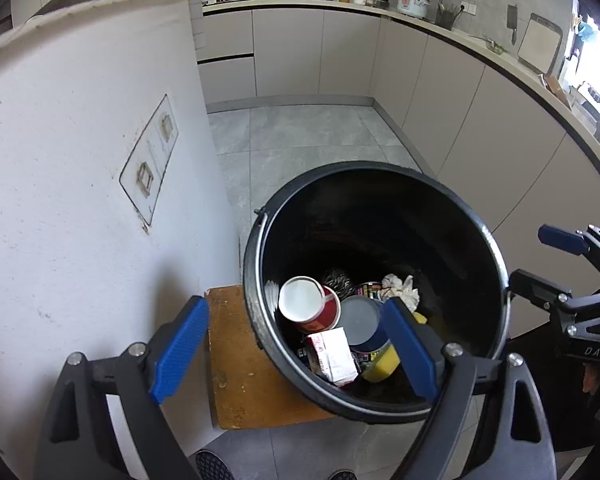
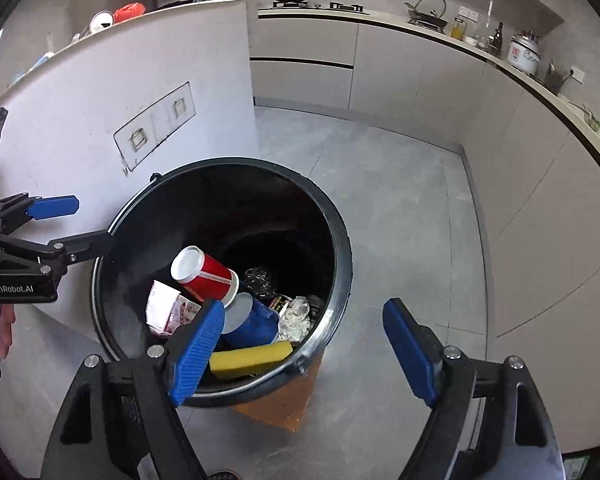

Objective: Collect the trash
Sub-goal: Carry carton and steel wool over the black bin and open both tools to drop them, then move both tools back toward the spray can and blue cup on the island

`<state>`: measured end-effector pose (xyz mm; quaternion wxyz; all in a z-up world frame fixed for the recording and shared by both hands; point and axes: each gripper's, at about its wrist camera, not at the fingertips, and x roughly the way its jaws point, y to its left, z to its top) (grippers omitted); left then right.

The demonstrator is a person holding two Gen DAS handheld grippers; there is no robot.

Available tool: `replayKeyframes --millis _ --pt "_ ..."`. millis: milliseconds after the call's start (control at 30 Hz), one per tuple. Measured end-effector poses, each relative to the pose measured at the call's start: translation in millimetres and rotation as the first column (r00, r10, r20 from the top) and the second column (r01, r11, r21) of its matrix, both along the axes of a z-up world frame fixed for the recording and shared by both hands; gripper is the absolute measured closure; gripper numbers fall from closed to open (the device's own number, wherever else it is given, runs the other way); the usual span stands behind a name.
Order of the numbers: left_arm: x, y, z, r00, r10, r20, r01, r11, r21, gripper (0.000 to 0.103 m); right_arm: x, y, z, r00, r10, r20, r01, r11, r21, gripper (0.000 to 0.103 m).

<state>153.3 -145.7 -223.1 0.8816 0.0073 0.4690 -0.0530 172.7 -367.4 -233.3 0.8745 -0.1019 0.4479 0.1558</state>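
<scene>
A black bin (image 1: 380,176) (image 2: 340,240) stands on a wooden board (image 1: 236,360) on the floor. Inside lie a red paper cup (image 1: 310,306) (image 2: 208,274), a white carton (image 1: 334,354) (image 2: 162,308), a blue cup with a grey lid (image 1: 362,322) (image 2: 250,320), a yellow sponge (image 1: 380,366) (image 2: 252,358) and crumpled paper (image 1: 400,288) (image 2: 298,316). My left gripper (image 1: 296,354) (image 2: 82,224) is open and empty above the bin's near left rim. My right gripper (image 2: 304,354) (image 1: 548,264) is open and empty above its right rim.
A white counter wall (image 1: 80,160) (image 2: 120,100) with a socket plate (image 1: 150,160) stands just left of the bin. Grey cabinets (image 1: 480,128) (image 2: 540,200) curve round the back and right. Grey tiled floor (image 1: 300,136) (image 2: 400,220) lies beyond the bin.
</scene>
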Motion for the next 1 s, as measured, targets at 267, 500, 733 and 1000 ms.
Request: replayKeyframes --millis 267,500,733,1000 --pt "0 -7 35 0.998 -0.044 0.041 0.044 0.999 0.002 0.013 -11 -15 34 0.998 -0.057 0.03 0.056 0.998 0.017 0.02" --pt "-4 -8 80 0.996 -0.061 0.071 0.061 0.998 0.0 0.013 -14 -16 84 0.991 -0.109 0.077 0.106 0.993 0.047 0.02" --pt "-3 10 116 0.994 -0.064 0.089 0.066 0.998 -0.017 0.013 -11 3 122 0.988 -0.122 0.094 0.118 0.992 0.053 0.02" --pt "-1 59 149 0.991 -0.03 0.13 0.032 0.999 -0.008 0.013 -4 51 165 0.986 -0.092 0.14 0.078 0.992 0.104 0.02"
